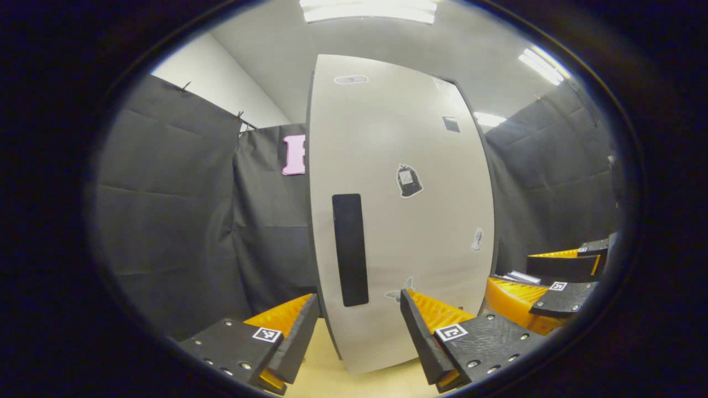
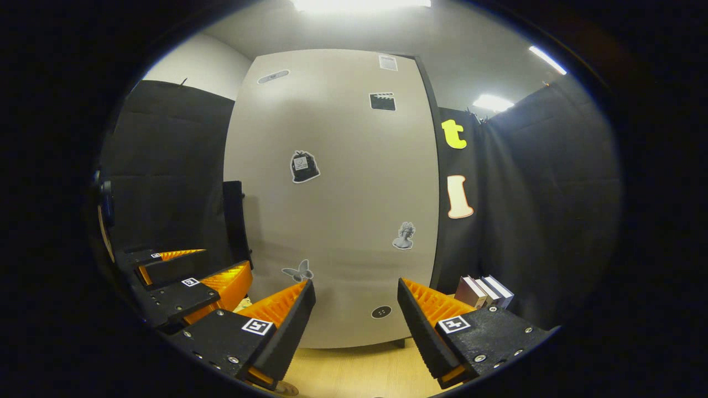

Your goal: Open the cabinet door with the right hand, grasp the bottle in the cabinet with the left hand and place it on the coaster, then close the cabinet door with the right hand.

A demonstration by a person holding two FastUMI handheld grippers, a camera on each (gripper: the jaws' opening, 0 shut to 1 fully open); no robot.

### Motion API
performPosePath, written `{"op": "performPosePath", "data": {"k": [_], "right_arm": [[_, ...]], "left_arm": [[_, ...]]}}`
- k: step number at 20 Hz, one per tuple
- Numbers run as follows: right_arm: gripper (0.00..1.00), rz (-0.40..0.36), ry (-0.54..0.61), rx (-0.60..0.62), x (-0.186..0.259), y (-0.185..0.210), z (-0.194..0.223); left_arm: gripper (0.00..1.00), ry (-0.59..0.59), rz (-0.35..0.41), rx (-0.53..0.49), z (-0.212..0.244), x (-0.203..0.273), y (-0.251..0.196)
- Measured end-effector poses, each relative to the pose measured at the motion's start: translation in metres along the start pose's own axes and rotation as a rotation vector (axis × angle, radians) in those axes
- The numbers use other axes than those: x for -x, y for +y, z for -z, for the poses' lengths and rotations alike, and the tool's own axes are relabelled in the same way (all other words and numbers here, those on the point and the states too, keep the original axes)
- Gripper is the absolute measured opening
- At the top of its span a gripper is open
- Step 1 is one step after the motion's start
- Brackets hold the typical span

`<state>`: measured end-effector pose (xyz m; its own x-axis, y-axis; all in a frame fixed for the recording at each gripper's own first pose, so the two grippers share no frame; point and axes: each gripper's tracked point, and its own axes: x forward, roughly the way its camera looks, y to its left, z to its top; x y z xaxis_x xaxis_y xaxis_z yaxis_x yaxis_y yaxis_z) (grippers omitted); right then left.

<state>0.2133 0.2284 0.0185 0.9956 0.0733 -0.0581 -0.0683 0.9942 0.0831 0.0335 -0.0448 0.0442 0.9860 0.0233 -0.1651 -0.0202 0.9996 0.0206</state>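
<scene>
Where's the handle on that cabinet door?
The black handle runs upright along the left edge of the closed door in the left gripper view, just above the open left gripper; in the right gripper view it sticks out at the door's left edge.

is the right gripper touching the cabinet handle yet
Apart. In the right gripper view the right gripper is open, and the black handle stands off to its left.
</scene>
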Motion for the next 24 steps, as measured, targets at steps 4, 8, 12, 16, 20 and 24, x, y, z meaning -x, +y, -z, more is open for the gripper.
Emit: {"op": "performPosePath", "data": {"k": [4, 8, 12, 16, 20, 24], "right_arm": [[0.93, 0.026, -0.021, 0.013, 0.005, -0.006, -0.004], [0.93, 0.049, -0.037, 0.029, 0.006, -0.01, -0.006], [0.93, 0.04, -0.035, 0.03, 0.007, -0.008, -0.003], [0.93, 0.026, -0.042, 0.035, 0.004, -0.003, -0.006], [0.92, 0.018, -0.037, 0.03, -0.001, -0.001, -0.003], [0.93, -0.002, -0.037, 0.027, -0.006, 0.002, -0.002]], "left_arm": [[0.85, 0.025, 0.009, 0.045, 0.004, 0.003, -0.009], [0.85, 0.041, 0.045, 0.066, 0.005, 0.008, -0.018], [0.85, 0.045, 0.028, 0.059, 0.006, 0.008, -0.015], [0.85, 0.034, -0.009, 0.054, 0.002, 0.007, -0.006], [0.85, 0.021, -0.015, 0.061, 0.0, 0.004, -0.007], [0.85, 0.008, -0.016, 0.062, -0.002, 0.002, -0.006]]}}
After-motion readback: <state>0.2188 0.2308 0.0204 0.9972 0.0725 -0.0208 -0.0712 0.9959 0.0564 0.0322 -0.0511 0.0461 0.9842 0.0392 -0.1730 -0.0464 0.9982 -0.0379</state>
